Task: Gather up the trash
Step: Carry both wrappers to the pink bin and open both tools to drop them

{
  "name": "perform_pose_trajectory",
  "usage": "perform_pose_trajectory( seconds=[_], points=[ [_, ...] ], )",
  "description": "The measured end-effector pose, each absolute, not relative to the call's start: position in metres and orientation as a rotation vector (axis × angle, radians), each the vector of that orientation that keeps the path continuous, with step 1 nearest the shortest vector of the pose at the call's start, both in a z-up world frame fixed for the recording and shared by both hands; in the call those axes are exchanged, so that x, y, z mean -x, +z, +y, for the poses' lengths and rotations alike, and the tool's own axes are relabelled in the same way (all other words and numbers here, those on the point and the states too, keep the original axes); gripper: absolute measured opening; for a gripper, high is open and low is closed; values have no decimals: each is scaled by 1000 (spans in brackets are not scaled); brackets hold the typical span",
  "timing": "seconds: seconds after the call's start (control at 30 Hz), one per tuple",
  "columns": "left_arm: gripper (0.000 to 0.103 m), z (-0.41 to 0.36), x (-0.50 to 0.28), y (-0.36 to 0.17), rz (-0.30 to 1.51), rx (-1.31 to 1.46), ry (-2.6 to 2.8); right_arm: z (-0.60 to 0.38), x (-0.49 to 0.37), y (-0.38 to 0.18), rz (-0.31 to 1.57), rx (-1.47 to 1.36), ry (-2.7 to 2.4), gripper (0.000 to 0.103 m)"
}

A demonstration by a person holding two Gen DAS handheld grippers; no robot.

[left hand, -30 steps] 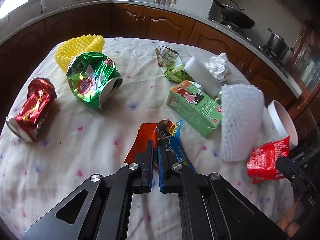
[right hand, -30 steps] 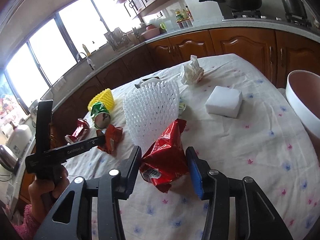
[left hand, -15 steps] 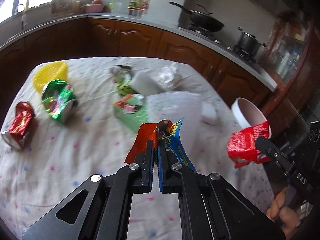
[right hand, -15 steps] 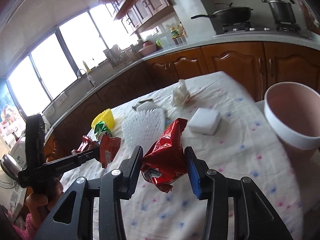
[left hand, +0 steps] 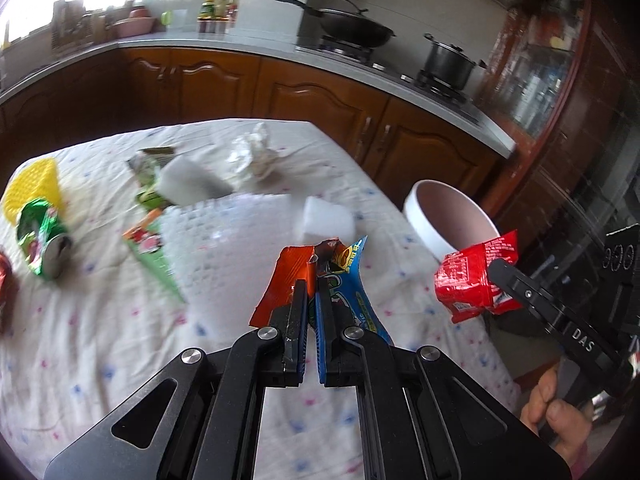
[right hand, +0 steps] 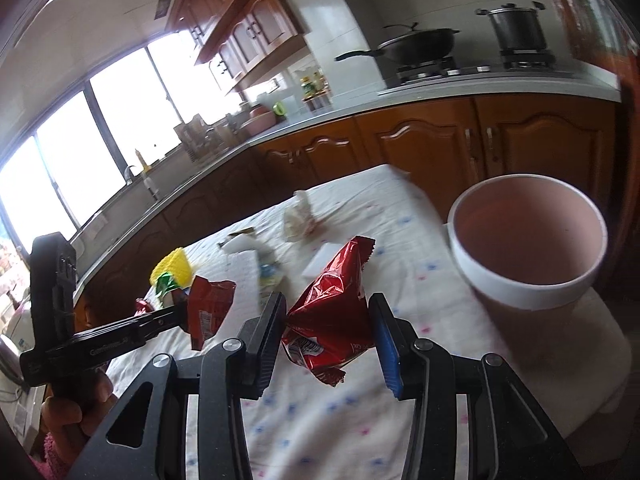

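Low in the left wrist frame, the left gripper (left hand: 311, 292) pinches a flat orange-and-blue snack wrapper (left hand: 320, 280) between nearly closed jaws. In the right wrist frame's lower centre, the right gripper (right hand: 328, 332) clamps a crumpled, shiny red chip bag (right hand: 332, 312) above the tablecloth (right hand: 420, 300). Beyond, at right, stands a white-rimmed pink bin (right hand: 528, 240).

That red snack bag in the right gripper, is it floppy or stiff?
Probably floppy: the red bag is crumpled and dented between the fingers. Likely very light, since it hangs there without sagging. Its glossy foil may be slippery.
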State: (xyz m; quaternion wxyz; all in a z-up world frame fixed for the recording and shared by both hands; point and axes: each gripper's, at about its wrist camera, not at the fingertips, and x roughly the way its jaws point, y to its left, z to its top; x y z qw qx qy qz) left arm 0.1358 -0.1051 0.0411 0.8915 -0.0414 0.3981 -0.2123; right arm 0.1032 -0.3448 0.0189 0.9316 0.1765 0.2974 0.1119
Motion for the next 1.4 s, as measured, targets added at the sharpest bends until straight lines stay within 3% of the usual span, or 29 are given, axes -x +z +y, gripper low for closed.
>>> perform_pose_trajectory(
  seconds=[0.83, 1.4],
  points=[
    [3, -281, -191, 69, 829, -96, -701, -483, -125, 35, 541, -385, -30, 44],
    [4, -379, -251, 23, 986, -233, -741, -526, -176, 3, 672, -396, -58, 46]
  ],
)
